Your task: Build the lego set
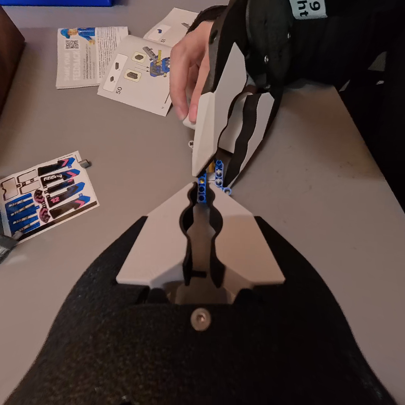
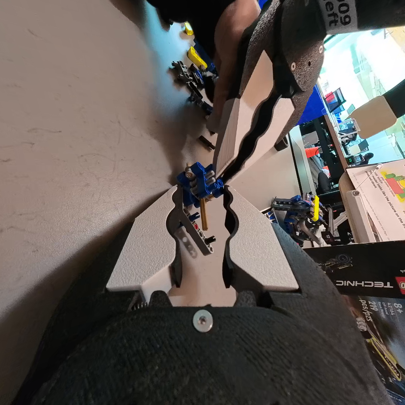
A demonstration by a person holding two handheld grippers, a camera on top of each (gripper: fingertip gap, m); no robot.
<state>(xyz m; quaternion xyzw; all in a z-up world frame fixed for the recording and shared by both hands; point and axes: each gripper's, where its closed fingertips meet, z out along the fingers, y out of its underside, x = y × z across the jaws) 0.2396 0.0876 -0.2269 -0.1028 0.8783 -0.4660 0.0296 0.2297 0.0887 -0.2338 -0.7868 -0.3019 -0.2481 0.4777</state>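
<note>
A small blue Technic assembly (image 2: 197, 184) with a grey beam (image 2: 195, 234) and a tan axle (image 2: 203, 214) is held above the table between both grippers. My right gripper (image 2: 202, 188) is shut on it across its blue frame. My left gripper (image 1: 202, 189) is shut on one blue beam (image 1: 201, 192) of the same assembly. In the left wrist view the right gripper (image 1: 213, 177) comes down from the upper right. In the right wrist view the left gripper (image 2: 219, 178) comes in from above. Much of the assembly is hidden by the fingers in the left wrist view.
An open instruction booklet (image 1: 135, 74), a leaflet (image 1: 76, 57), a sticker sheet (image 1: 48, 192) and a small grey piece (image 1: 85, 163) lie on the grey table. Several loose parts (image 2: 192, 72) lie farther off. The set's box (image 2: 361, 274) stands at the right. The grippers are tip to tip, or close to it. Left tips and right tips are each some 12 cm from the small grey piece (image 1: 85, 163).
</note>
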